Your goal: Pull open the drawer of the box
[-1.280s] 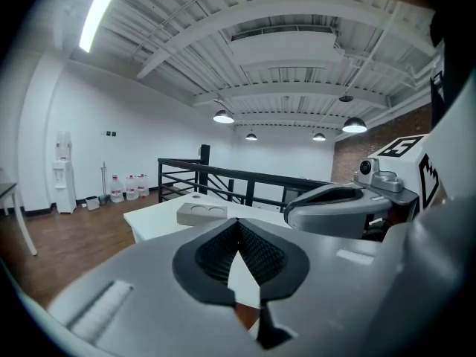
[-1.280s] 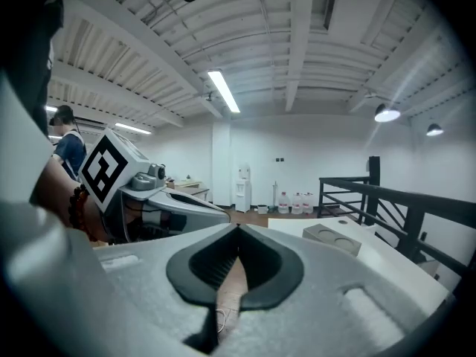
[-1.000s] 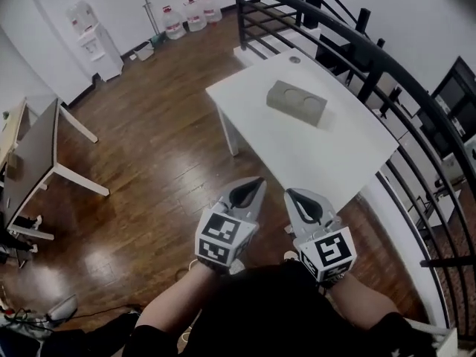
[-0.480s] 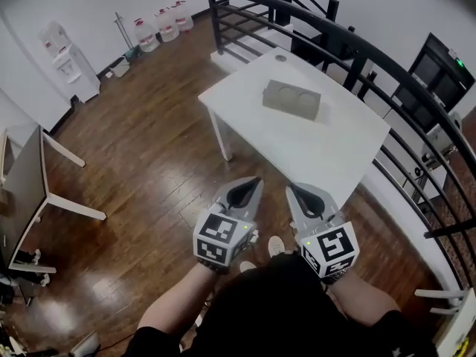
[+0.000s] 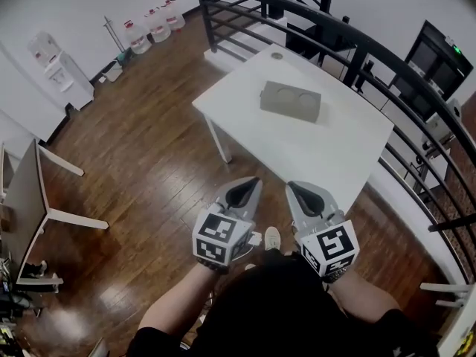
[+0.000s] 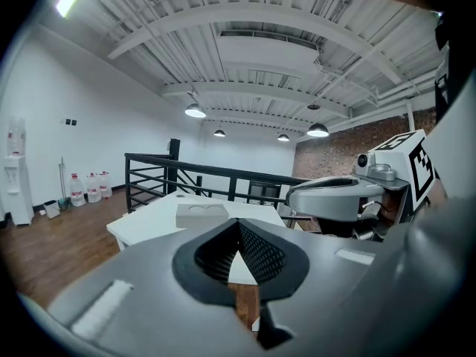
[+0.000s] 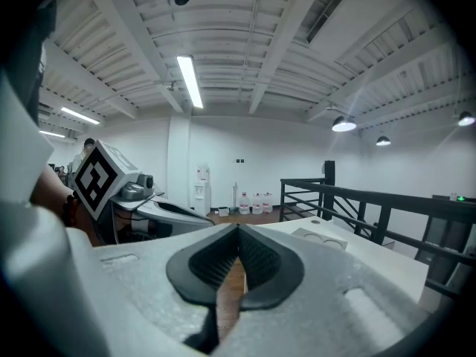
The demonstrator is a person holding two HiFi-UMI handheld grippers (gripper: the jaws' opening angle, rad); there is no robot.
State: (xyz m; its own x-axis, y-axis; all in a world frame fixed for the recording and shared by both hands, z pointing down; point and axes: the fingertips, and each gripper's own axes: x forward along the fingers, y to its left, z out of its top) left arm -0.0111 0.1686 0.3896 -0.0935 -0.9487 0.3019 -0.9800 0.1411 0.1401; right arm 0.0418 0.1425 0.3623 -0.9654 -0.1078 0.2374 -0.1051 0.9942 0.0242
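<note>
White table (image 5: 327,162) on a dark wooden floor (image 5: 149,162) carries the only task item: a low grey box (image 5: 291,102) with two round recesses in its top. It sits on the far half of the tabletop, clear of every edge, with its long side roughly along the table's length. No drawer front or pull can be made out on it from this height, so which face slides out cannot be told. A black railing (image 5: 357,43) runs behind the table and along its right side. Water bottles (image 5: 152,22) and a water dispenser (image 5: 56,69) stand against the far white wall. Both tools are held close to the person's body, well short of the table's near edge. The left gripper (image 5: 253,184) has its jaws pressed together with nothing between them. The right gripper (image 5: 292,187), just beside it, is likewise closed and empty. The task appears to be at its approach stage, with the box untouched and the drawer not yet opened. The next move likely calls for stepping up to the table, finding the drawer face, and parting one gripper's jaws to take the pull. The other gripper may be needed to steady the box, which looks light enough to slide.
</note>
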